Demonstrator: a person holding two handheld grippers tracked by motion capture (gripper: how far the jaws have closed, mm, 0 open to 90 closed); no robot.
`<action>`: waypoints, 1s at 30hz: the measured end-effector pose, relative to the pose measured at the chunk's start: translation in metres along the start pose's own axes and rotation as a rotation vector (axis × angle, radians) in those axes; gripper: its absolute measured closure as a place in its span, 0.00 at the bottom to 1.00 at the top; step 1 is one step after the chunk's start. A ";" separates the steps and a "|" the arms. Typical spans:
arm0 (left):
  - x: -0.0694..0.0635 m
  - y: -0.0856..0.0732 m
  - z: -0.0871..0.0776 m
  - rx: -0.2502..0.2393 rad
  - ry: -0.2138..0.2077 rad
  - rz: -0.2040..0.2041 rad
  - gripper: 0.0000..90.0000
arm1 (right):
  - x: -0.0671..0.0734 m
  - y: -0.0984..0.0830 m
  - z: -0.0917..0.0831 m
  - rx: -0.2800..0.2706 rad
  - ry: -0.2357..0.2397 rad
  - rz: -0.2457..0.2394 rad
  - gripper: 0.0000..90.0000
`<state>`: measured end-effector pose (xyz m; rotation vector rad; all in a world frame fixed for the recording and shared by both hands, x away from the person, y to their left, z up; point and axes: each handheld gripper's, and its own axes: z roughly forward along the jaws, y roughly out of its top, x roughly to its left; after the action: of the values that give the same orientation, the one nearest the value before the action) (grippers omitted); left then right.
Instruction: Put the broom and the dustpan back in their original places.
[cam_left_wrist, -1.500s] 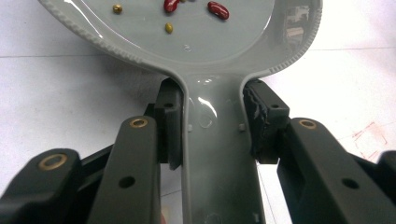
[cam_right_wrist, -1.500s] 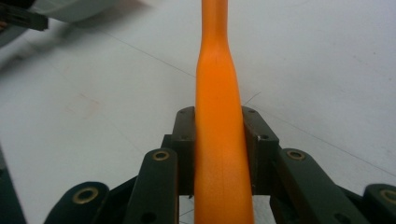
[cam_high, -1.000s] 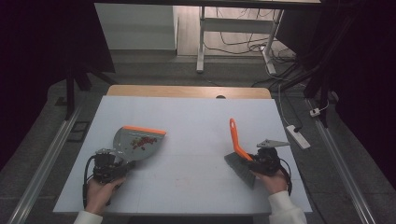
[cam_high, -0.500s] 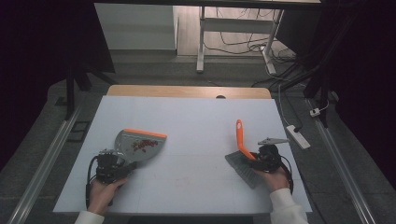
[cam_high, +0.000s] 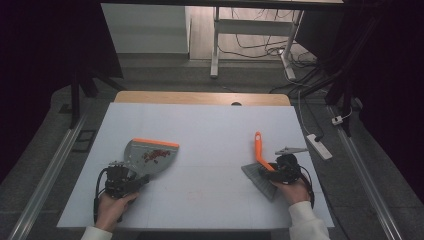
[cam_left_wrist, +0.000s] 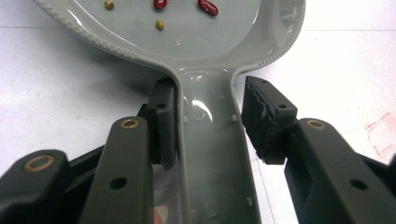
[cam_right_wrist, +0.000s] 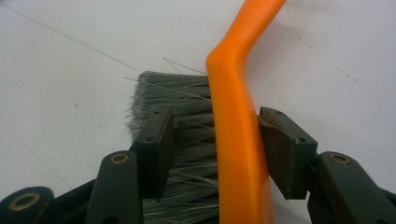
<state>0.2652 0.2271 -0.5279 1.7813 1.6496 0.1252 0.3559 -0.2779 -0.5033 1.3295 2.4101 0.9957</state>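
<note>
A grey dustpan (cam_high: 150, 155) with an orange lip lies on the white table at the left, with red and yellow beans (cam_left_wrist: 208, 8) in it. Its handle (cam_left_wrist: 210, 140) runs between the jaws of my left gripper (cam_high: 135, 176) (cam_left_wrist: 210, 121). These jaws have just been opening: the left pad touches the handle and the right pad stands a little off it. At the right, an orange-handled brush (cam_high: 258, 150) (cam_right_wrist: 236, 140) with grey bristles (cam_right_wrist: 182, 102) rests on the table. My right gripper (cam_high: 274, 170) (cam_right_wrist: 215, 144) has just been opening too, and its jaws are spread around the brush.
The table (cam_high: 210, 130) has a wooden strip along its far edge (cam_high: 200, 97). Faint red marks (cam_left_wrist: 380, 135) show on the surface near the dustpan handle. A white power strip (cam_high: 318, 146) lies on the floor off the right edge. Desk legs and cables stand beyond the table.
The brush handle has shifted slightly right and settled lower on the table. The right hand moved a little with it. The dustpan and left hand stayed put.
</note>
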 end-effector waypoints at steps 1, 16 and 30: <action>0.000 0.000 0.000 0.001 -0.001 0.002 0.62 | 0.000 0.000 0.000 0.002 -0.004 0.001 0.51; -0.001 -0.003 -0.015 -0.076 0.006 0.025 0.48 | 0.006 0.003 -0.012 -0.057 -0.029 -0.045 0.51; -0.021 0.002 -0.027 -0.115 -0.042 0.258 0.45 | 0.022 0.003 -0.019 -0.114 0.050 -0.165 0.53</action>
<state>0.2487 0.2197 -0.4986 1.8877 1.3504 0.2911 0.3362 -0.2675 -0.4849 1.0606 2.4127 1.1146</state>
